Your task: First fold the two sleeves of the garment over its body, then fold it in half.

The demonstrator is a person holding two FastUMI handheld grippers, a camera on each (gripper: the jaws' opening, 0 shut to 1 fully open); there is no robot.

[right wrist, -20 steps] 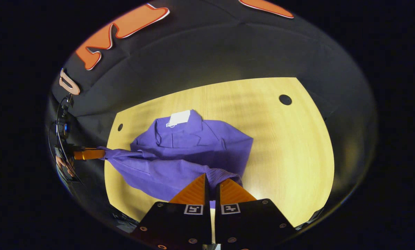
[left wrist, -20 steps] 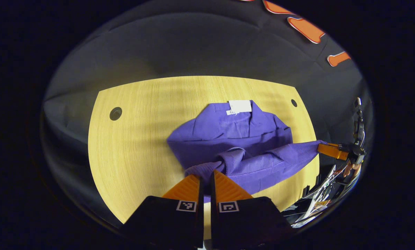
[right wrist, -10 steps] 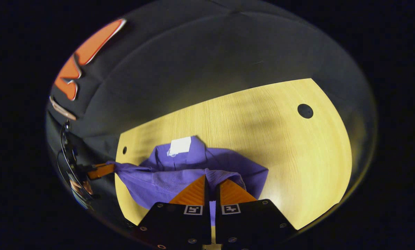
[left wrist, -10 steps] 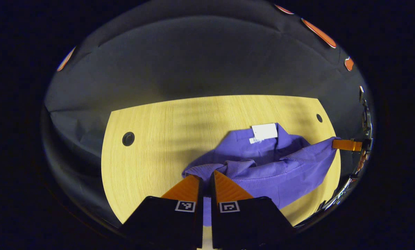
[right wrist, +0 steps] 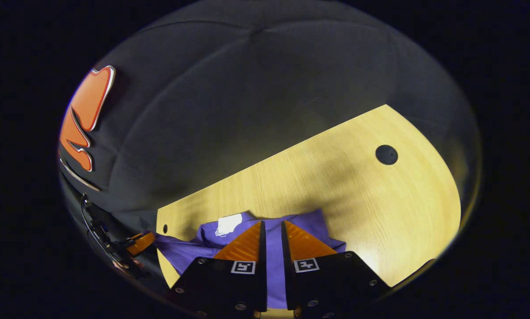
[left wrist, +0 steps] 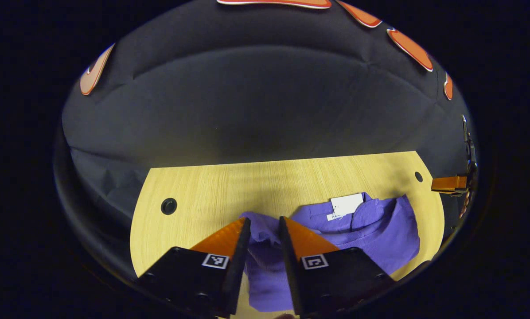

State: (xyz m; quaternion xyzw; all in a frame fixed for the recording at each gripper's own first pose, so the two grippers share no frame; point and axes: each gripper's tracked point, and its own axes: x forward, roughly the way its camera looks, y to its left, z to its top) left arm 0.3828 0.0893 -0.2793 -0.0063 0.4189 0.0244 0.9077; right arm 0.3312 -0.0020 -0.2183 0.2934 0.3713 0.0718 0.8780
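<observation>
Purple knit garment point(left wrist: 371, 230) lay folded on the light wooden table point(left wrist: 203, 190), white tag point(left wrist: 347, 204) up. Left gripper point(left wrist: 264, 228) was parted above the fabric; right gripper point(right wrist: 272, 230) slightly parted, gripping nothing.

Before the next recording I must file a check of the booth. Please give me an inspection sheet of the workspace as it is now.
Surface: wooden table with two round holes.
Job's things: purple garment bunched by the table's near edge, white tag facing up.
Clutter: nothing seen.
Grippers: left claw open, garment showing between its fingers; right claw low over the garment, open or shut cannot be told.
Cables: thin dark cable beside the left claw, off the table's edge.
Surroundings: black cloth wall behind the table.
</observation>
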